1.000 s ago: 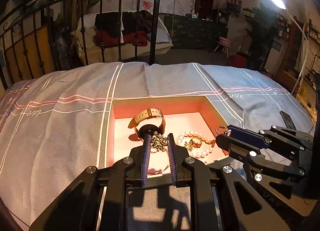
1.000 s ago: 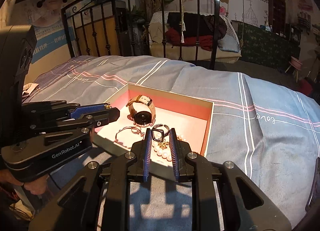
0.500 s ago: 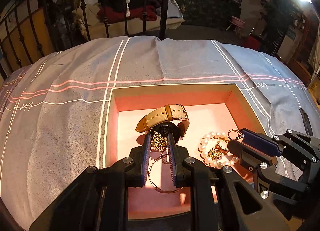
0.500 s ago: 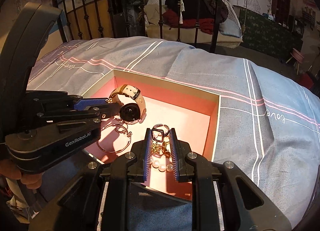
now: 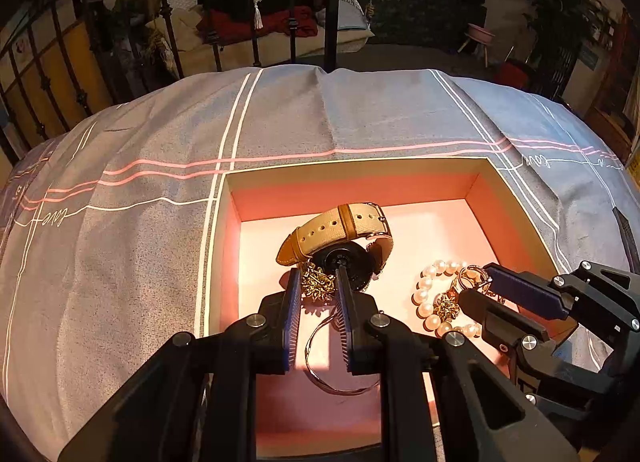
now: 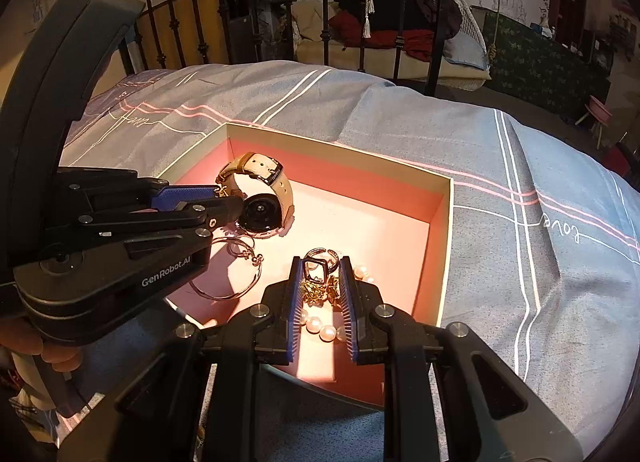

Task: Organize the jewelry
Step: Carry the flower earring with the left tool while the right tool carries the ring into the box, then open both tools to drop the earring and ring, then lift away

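Note:
A pink-lined box (image 5: 352,175) (image 6: 446,221) lies on the bed. In it are a tan-strap watch (image 5: 344,229) (image 6: 260,197), a thin bangle (image 5: 320,366) (image 6: 228,290) and a pearl bracelet (image 5: 426,294) (image 6: 320,326). My left gripper (image 5: 318,280) (image 6: 224,197) is shut on a gold chain piece (image 5: 318,286), held beside the watch. My right gripper (image 6: 320,274) (image 5: 476,282) is shut on a gold earring with a dark square pendant (image 6: 316,270), over the pearls and a ring (image 6: 322,252).
The grey-blue bedspread (image 5: 140,254) with pink and white stripes surrounds the box. A black iron bed rail (image 6: 396,21) stands at the far edge. A dark strap-like object (image 5: 626,234) lies on the bedspread at right.
Both grippers have moved forward and down into the box. The left one has come up beside the watch; the right one sits lower over the pearls.

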Demonstrator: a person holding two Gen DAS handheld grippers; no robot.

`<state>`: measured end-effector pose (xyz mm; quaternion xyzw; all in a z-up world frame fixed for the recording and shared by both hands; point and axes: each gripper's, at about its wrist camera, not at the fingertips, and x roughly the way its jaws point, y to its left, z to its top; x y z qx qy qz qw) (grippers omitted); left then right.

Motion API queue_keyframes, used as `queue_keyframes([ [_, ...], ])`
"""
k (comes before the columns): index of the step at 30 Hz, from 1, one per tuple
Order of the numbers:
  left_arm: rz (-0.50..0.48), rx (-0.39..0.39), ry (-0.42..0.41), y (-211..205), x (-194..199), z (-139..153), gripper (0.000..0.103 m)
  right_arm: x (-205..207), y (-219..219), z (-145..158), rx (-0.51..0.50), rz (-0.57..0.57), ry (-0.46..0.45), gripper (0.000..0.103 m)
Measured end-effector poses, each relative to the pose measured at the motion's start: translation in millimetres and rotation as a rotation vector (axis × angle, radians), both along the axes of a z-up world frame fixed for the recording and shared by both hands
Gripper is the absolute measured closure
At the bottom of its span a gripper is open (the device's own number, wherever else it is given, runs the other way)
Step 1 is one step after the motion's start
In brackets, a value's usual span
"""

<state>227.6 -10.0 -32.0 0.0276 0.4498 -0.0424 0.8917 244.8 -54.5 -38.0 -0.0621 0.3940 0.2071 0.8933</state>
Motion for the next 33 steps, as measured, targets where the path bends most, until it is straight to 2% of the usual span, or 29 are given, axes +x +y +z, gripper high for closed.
queue_keyframes([
  [13, -0.013, 0.039, 0.009, -6.4, 4.2, -1.3, 0.085, 0.3, 0.4, 0.8, -0.002, 0.001, -0.002, 0.084],
  [19, 0.001, 0.017, -0.004, -1.8, 1.3, 6.0, 0.070, -4.9, 2.8, 2.5, -0.006, 0.012, -0.012, 0.084],
  [21, 0.000, 0.007, -0.019, 0.2, -2.6, 12.8, 0.063, -8.3, 2.3, 4.0, -0.001, 0.013, -0.019, 0.077],
  [23, -0.002, -0.006, -0.042, 1.6, -8.2, 20.6, 0.053, -16.2, 0.5, 8.8, 0.011, 0.003, -0.045, 0.041],
  [25, -0.013, -0.016, -0.069, 2.7, -18.5, 29.1, 0.047, -27.9, -1.6, 16.1, 0.024, 0.002, -0.087, 0.039],
  [30, -0.045, -0.057, -0.134, 6.2, -58.0, 43.2, 0.044, -68.5, -19.1, 28.5, 0.060, -0.023, -0.148, 0.039],
  [33, -0.056, -0.087, -0.139, 9.5, -87.6, 39.3, 0.042, -96.9, -35.1, 22.2, 0.062, -0.054, -0.151, 0.039],
])
